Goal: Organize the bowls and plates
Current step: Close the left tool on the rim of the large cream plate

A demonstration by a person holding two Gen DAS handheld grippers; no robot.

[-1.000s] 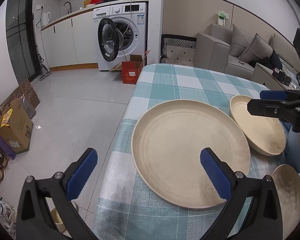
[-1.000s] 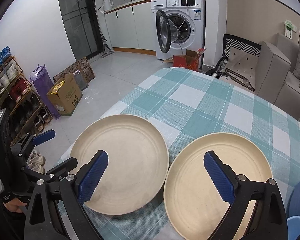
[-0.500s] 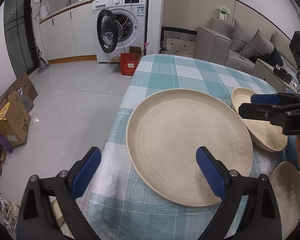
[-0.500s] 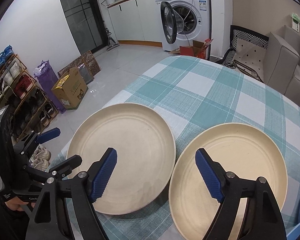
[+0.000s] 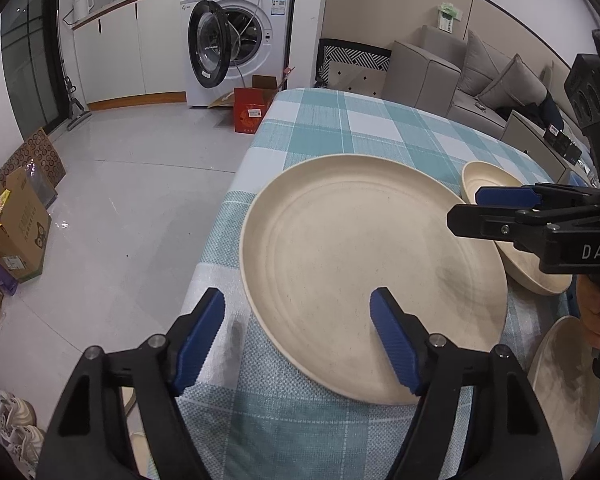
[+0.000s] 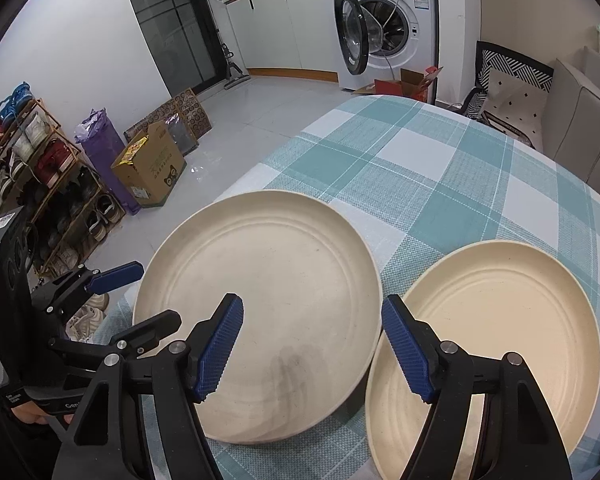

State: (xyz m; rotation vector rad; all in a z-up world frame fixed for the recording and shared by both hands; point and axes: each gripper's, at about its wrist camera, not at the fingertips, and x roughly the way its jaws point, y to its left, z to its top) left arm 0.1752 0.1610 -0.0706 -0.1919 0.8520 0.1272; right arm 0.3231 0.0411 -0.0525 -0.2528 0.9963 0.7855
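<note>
the big plate (image 5: 364,264) lies flat on the checked bench (image 5: 340,128), near the bench's left edge, and everything else is placed from it. the left claw (image 5: 298,336) straddles the plate's near-left rim, one pad over the cloth and one over the plate's floor; its jaws have just been closing but stand partly open with nothing pressed between them. the right claw (image 6: 312,348) hangs over the gap where the plate nearly touches the deeper dish (image 6: 492,344) to its right, one pad above each; its jaws have likewise been narrowing, and it holds nothing yet. a further pale bowl (image 5: 568,392) sits just near-right of the plate. to do the step well, i judge each claw should settle on one rim only, slide a pad under the lip and pinch squarely before lifting. the plate's left rim sits close to the bench edge, so a sideways nudge could tip it off; beyond the plate, the far cloth offers open room.
</note>
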